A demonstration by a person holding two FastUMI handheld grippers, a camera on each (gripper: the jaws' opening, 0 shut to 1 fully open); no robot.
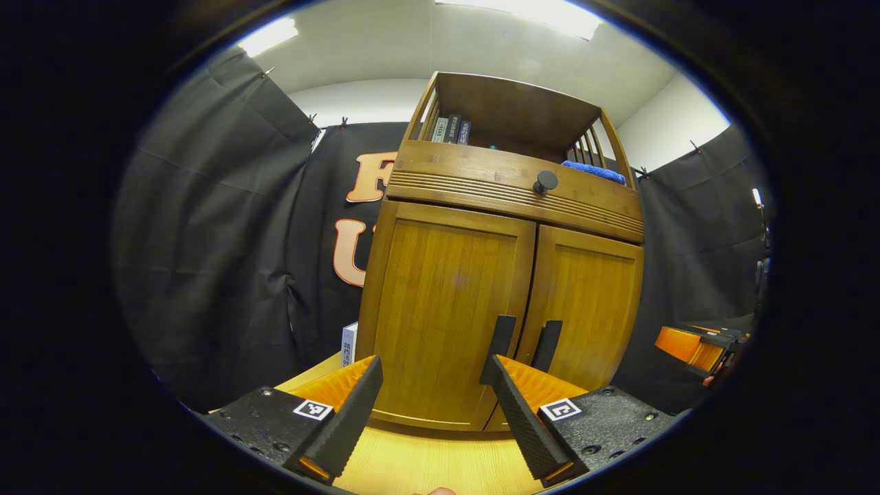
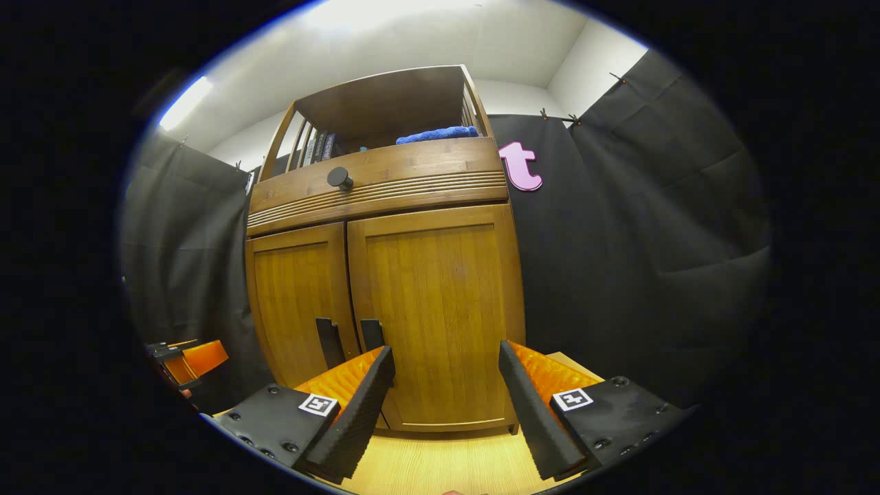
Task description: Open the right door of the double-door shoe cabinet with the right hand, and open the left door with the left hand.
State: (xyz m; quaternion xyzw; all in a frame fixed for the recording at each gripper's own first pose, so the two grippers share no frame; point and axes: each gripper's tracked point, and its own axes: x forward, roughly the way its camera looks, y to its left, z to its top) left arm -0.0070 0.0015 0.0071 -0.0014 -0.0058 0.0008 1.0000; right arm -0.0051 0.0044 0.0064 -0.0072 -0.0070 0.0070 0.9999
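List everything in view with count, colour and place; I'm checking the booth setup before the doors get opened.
Brown wooden double-door shoe cabinet: one, on the light wooden table, both doors closed.
Black bar door handles: two, at the doors' inner edges.
Round black knob: one, on the ribbed panel above the doors.
Dark upright books: a few, top shelf, left.
Blue folded cloth: one, top shelf, right.
Small white box: one, beside the cabinet's left side.
Left gripper: open, facing the left door.
Right gripper: open, facing the right door.
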